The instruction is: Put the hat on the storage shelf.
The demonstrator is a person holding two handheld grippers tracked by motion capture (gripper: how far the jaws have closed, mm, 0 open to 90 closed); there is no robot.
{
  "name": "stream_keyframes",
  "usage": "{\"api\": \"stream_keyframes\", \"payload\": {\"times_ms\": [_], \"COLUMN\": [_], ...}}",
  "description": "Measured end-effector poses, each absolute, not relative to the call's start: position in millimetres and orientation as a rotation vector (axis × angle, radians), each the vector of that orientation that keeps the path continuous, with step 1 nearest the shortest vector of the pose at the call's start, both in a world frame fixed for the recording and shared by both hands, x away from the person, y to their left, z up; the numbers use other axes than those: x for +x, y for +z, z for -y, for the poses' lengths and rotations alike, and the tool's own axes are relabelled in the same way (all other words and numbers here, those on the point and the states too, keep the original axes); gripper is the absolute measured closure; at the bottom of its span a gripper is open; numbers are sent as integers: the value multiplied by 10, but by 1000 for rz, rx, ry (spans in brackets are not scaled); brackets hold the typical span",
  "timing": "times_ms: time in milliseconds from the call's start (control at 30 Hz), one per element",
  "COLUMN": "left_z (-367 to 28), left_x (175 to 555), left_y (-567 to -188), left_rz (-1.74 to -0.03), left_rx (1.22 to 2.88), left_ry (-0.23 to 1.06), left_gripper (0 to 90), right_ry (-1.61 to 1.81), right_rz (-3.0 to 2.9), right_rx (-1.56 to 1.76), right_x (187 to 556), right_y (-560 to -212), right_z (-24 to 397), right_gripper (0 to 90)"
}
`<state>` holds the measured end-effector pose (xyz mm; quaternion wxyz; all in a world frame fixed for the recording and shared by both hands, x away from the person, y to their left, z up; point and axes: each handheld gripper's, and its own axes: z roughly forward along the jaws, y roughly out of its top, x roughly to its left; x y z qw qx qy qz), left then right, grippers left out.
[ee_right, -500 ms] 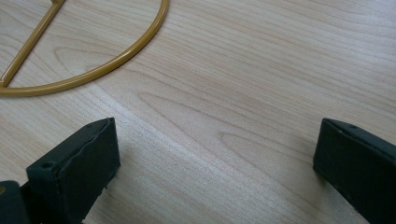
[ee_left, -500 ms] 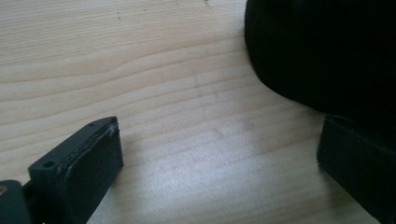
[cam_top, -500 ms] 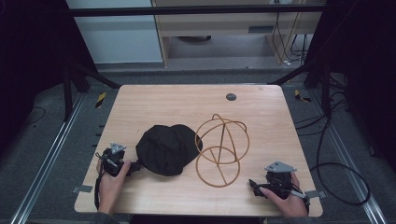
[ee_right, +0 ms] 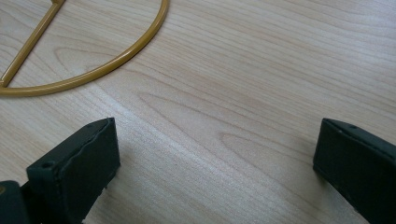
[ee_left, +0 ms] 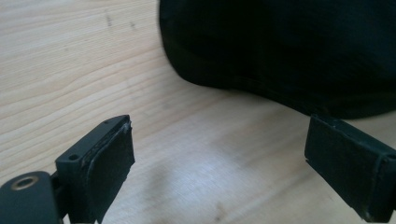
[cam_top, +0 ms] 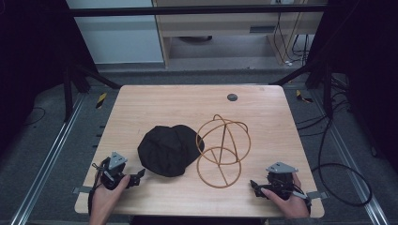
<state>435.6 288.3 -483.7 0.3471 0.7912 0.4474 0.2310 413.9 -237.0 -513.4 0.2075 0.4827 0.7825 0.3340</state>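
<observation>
A black cap lies at the middle of the wooden table. A gold wire frame of rings and rods stands right beside it, touching its right edge. My left gripper rests at the front left, held by a hand and pointing right at the cap. In the left gripper view it is open, with the cap just beyond its jaws. My right gripper sits at the front right, pointing left. It is open over bare wood, with a gold ring of the frame ahead.
A small dark round disc sits near the table's far edge. Black posts and cables surround the table, and a cable loop lies on the floor at the right. The table's front edge is close behind both hands.
</observation>
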Motion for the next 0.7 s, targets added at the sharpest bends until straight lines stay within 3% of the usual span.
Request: {"api": "stream_keyframes", "payload": {"times_ms": [400, 700], "left_z": [-2848, -2641], "left_x": [4093, 4145], "left_y": [-4634, -4352], "left_rz": [-1064, -1004], "left_rx": [2049, 2124], "left_ry": [577, 548], "left_gripper": [76, 76], "right_ry": [930, 930], "right_rz": [-2179, -2179], "right_rx": [1343, 1343], "right_x": [4139, 4139], "right_y": [-5133, -5133], "right_z": [2370, 2370], "right_gripper": [7, 7]}}
